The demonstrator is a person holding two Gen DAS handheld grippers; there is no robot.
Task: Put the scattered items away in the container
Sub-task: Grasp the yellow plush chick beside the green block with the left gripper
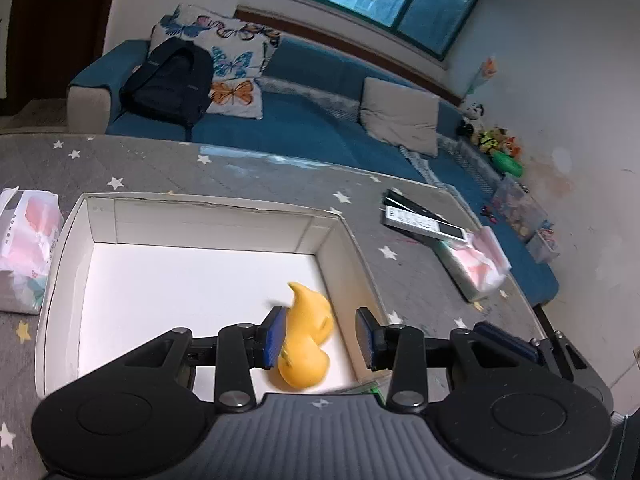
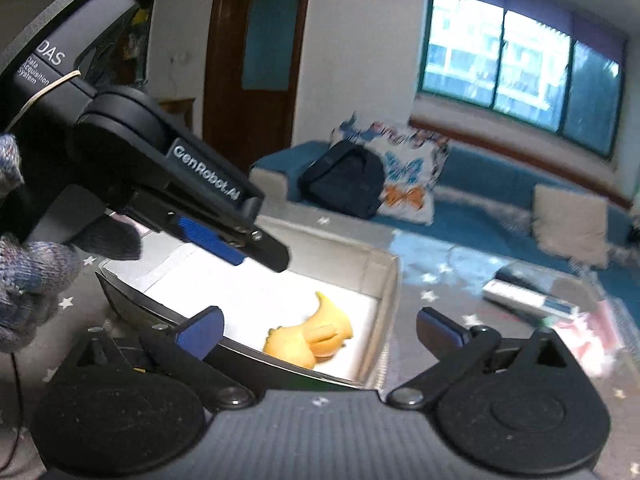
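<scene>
A yellow rubber duck (image 1: 306,340) lies on its side in the near right corner of the white cardboard box (image 1: 208,216). My left gripper (image 1: 322,336) is open above that corner; its left pad is at the duck's side and the right pad stands apart from it. In the right wrist view the duck (image 2: 310,336) lies inside the box (image 2: 384,276), and the left gripper (image 2: 224,240) hangs over the box from the upper left. My right gripper (image 2: 320,330) is open wide and empty, at the box's near right edge.
The box sits on a grey star-patterned table (image 1: 160,168). A tissue pack (image 1: 26,248) lies left of the box. A remote and dark flat items (image 1: 420,222) and a pink-white pack (image 1: 476,264) lie to the right. A blue sofa (image 1: 304,120) with a backpack stands behind.
</scene>
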